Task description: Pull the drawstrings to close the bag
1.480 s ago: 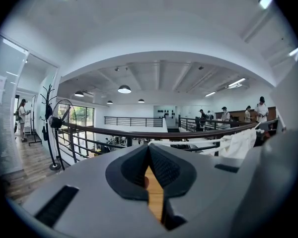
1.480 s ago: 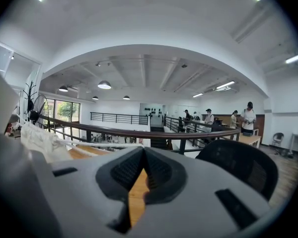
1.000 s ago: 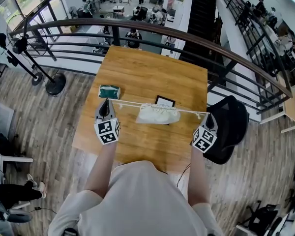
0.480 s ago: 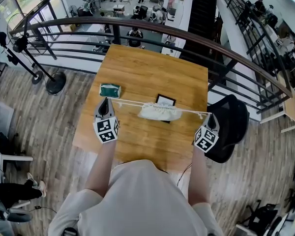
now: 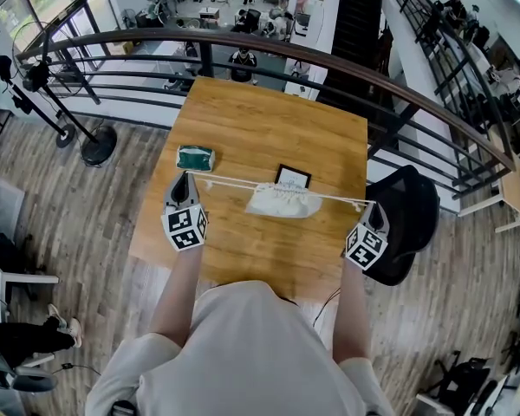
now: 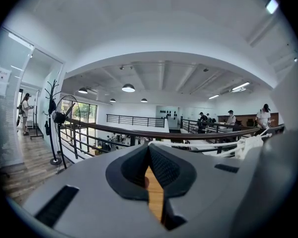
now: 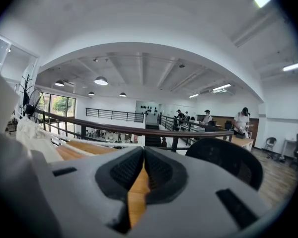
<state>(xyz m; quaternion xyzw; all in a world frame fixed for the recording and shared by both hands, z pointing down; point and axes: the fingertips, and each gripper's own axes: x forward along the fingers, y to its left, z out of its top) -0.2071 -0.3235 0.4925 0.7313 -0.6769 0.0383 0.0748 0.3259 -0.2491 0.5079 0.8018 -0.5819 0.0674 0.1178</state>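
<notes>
Left gripper (image 5: 185,179): jaws pinched together on one end of the drawstring (image 5: 230,182). Right gripper (image 5: 375,208): jaws likewise closed on the other end. Cord runs taut between them. White bag (image 5: 283,201) hangs bunched at mid-cord, over the wooden table (image 5: 269,120). Green packet (image 5: 193,158) just beyond the left gripper; small black square (image 5: 292,176) behind the bag. Black chair (image 5: 412,219) to the right.

The table (image 5: 243,128) is smooth wood with a slight sheen. The bag (image 5: 283,200) is crumpled white cloth, and its drawstrings (image 5: 234,182) are white cord. The left gripper (image 5: 185,178) and right gripper (image 5: 371,206) are matt grey plastic with black ribbed pads (image 6: 164,165).
</notes>
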